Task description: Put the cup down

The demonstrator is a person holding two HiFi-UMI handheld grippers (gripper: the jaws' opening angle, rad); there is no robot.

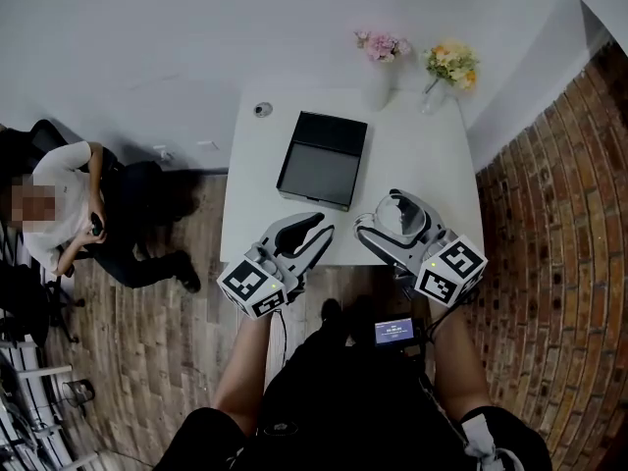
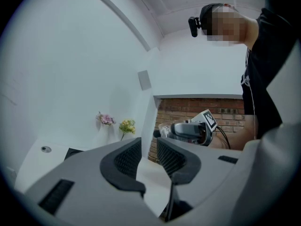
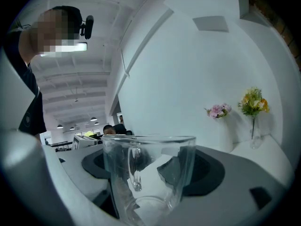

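Note:
A clear glass cup (image 3: 148,173) with a handle stands upright between the dark pads of my right gripper (image 3: 150,166), which is shut on it. In the head view the cup (image 1: 400,219) and right gripper (image 1: 392,219) hang over the near right part of the white table (image 1: 412,155); I cannot tell how high. My left gripper (image 1: 322,226) hovers at the table's near edge, left of the cup. Its jaws (image 2: 149,154) stand a narrow gap apart with nothing between them. The right gripper (image 2: 188,130) also shows in the left gripper view.
A dark flat tray (image 1: 322,160) lies mid-table. Two vases, pink flowers (image 1: 381,47) and yellow flowers (image 1: 449,64), stand at the far edge. A small round fitting (image 1: 262,109) sits far left. A seated person (image 1: 69,214) is at left; brick surface (image 1: 549,214) at right.

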